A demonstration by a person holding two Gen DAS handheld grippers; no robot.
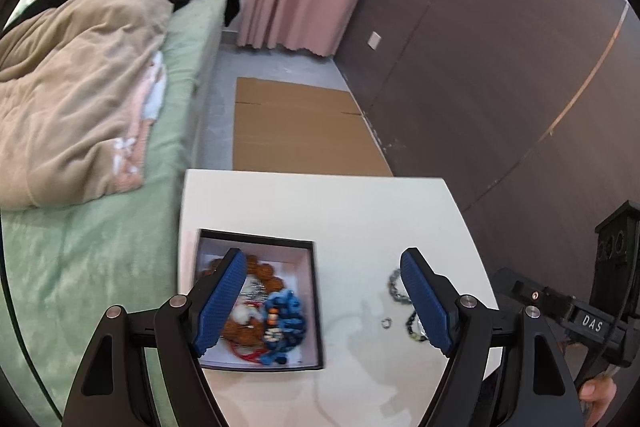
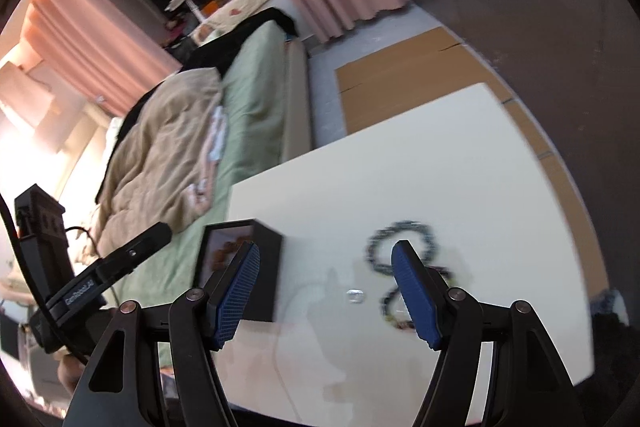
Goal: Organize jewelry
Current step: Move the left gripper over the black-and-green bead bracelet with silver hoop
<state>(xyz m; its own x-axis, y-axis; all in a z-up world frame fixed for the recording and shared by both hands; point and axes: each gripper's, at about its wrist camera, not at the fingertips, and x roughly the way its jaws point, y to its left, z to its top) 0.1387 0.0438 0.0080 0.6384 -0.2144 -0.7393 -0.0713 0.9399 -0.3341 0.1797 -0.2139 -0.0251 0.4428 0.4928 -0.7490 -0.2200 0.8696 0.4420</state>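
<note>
A black box [image 1: 316, 291] with a white lining sits at the left of the white table [image 1: 320, 203]. Inside lie brown bead bracelets [image 1: 266, 273], blue beads [image 1: 286, 311] and a red cord. My left gripper [image 1: 323, 255] hovers open above the box's right edge, nothing between its fingers. To the right, a dark chain [image 1: 395, 287] and a small silver ring [image 1: 387, 323] lie on the table. In the right wrist view, my right gripper [image 2: 325, 247] stands open over bare table between the box [image 2: 264, 267] and the chain [image 2: 404, 227], with the ring [image 2: 355, 295] just beyond it.
A bed with a green sheet [image 1: 92, 267] and a beige blanket [image 1: 80, 107] adjoins the table's left side. Flat cardboard [image 1: 296, 131] lies on the floor beyond the table. A dark wall [image 1: 500, 67] runs along the right. A hand [image 1: 600, 395] holds the right gripper's handle.
</note>
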